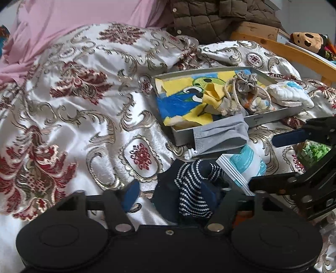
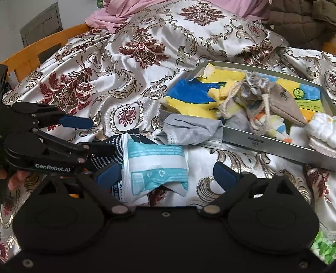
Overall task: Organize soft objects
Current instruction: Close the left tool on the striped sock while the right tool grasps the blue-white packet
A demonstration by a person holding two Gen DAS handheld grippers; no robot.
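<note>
The grey tray (image 1: pixel 271 118) lies on a bed covered by a white satin bedspread (image 1: pixel 84 117) with dark red and gold ornaments. Inside the tray are a yellow, blue and green picture sheet (image 1: pixel 180 105), a beige drawstring pouch (image 2: pixel 279 98) with cords, and some pale cloth pieces in yellow, orange and blue. A white padded item (image 1: pixel 289 94) with light blue print hangs over the tray's right-hand rim. A grey face mask (image 1: pixel 220 132), pleated and crumpled, is draped over the tray's near corner, partly in and partly out.

Just in front of the tray, on the bedspread, lies a white and turquoise plastic pack (image 2: pixel 157 166), wrinkled and soft-looking. Beside it, on the side away from the tray, sits a navy sock (image 1: pixel 193 189) patterned with rows of white dots, bunched up.

The left tool (image 1: pixel 170 193) has its blue-padded fingers apart, with the sock lying between them. The right tool (image 2: pixel 168 174) is also spread wide, its fingers on either side of the plastic pack; whether they touch it cannot be told. A pink cloth (image 1: pixel 73 19) and a brown quilted jacket (image 1: pixel 214 16) lie beyond the tray at the far end of the bed.
</note>
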